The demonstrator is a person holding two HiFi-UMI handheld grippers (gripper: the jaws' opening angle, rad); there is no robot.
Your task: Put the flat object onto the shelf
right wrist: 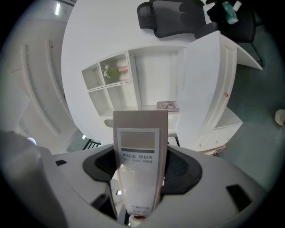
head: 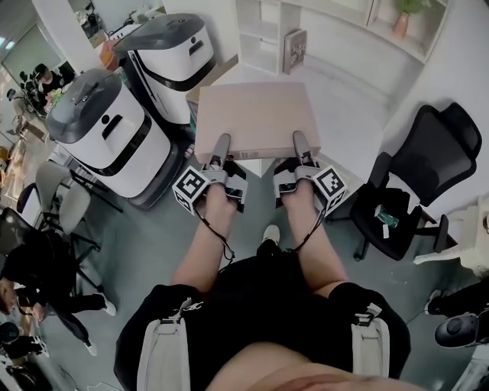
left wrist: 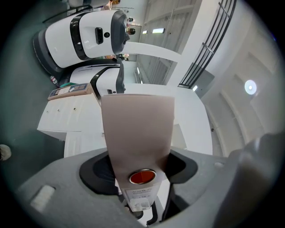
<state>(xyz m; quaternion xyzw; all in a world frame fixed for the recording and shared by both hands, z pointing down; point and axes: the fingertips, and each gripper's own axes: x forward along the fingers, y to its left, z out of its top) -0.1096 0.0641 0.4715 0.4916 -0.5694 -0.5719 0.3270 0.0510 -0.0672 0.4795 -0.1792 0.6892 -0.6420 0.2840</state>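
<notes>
A flat beige file box (head: 256,118) is held level in front of me, above the floor. My left gripper (head: 221,145) is shut on its near edge at the left, and my right gripper (head: 300,143) is shut on the same edge at the right. In the left gripper view the file box (left wrist: 137,129) stands between the jaws of the left gripper (left wrist: 139,167), with a red round sticker near the grip. In the right gripper view its labelled spine (right wrist: 140,147) fills the jaws of the right gripper (right wrist: 139,176). The white shelf (head: 263,34) stands ahead, beyond the box.
A book (head: 295,50) leans in a low shelf compartment, and a potted plant (head: 403,23) sits higher up. Two white-and-grey machines (head: 107,134) (head: 170,53) stand at the left. A black office chair (head: 416,172) is at the right. Seated people are at the far left.
</notes>
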